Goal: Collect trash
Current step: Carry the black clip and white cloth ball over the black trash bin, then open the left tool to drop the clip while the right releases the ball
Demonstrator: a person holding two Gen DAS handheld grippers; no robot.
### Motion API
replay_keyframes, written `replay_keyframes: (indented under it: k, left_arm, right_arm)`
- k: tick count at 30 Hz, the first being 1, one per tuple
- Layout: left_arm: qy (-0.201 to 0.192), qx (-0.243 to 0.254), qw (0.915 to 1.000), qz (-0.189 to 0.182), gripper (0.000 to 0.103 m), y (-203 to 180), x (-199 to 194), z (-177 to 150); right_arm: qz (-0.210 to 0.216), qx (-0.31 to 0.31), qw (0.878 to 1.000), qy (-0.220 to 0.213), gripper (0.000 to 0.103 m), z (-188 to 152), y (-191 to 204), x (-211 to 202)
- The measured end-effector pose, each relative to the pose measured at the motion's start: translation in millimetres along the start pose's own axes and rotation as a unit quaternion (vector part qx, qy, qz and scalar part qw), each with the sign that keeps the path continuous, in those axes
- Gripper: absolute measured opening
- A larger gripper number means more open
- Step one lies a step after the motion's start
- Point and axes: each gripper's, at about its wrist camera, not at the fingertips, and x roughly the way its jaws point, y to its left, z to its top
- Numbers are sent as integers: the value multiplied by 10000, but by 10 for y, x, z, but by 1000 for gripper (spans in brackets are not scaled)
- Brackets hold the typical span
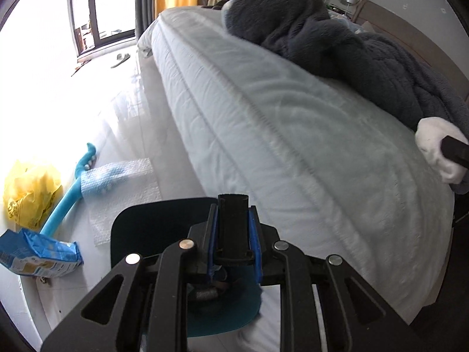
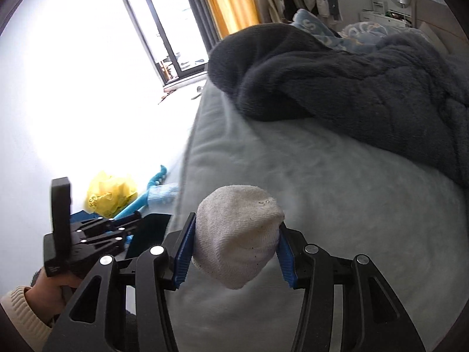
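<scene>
Sunlight is pouring through the window (image 1: 99,6) onto the pale floor (image 1: 129,111) beside the bed (image 1: 293,135), where a dark fluffy blanket (image 1: 337,50) is lying in a heap. Over the bed, the right claw (image 2: 236,248) is squeezing a balled white sock (image 2: 237,234) between its blue pads. The left claw (image 1: 233,228) is gripping the black handle (image 1: 233,220) of a dark dustpan (image 1: 152,228). A yellow bag (image 1: 29,196), a blue packet (image 1: 38,255) and a blue brush (image 1: 76,182) are lying on the floor.
</scene>
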Motion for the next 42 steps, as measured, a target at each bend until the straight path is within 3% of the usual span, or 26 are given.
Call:
replay_keyframes:
  k: [8, 19, 23, 29, 37, 38, 42]
  left_arm:
    - [474, -335, 9981, 217, 21, 427, 121, -158]
    - [1287, -774, 9883, 283, 21, 873, 421, -467]
    - [1440, -902, 9853, 167, 21, 1000, 460, -514]
    - [1835, -1330, 9740, 42, 21, 1221, 612, -634]
    - [2010, -1564, 9670, -93, 22, 1356, 645, -711]
    - [2032, -1581, 9663, -87, 23, 1368, 646, -719]
    - [2051, -1602, 9654, -153, 50, 1423, 619, -737]
  right_arm:
    - [229, -215, 9995, 51, 51, 93, 416, 199]
    - [582, -376, 9972, 283, 51, 161, 881, 645]
    - [682, -574, 9951, 421, 51, 165, 1131, 849]
    - [815, -593, 9930, 614, 51, 155, 1339, 1141]
    - [937, -465, 9911, 821, 51, 132, 1480, 1462]
    - [940, -473, 9908, 856, 51, 124, 1493, 1503]
    - [916, -467, 9898, 987, 51, 93, 1525, 1642]
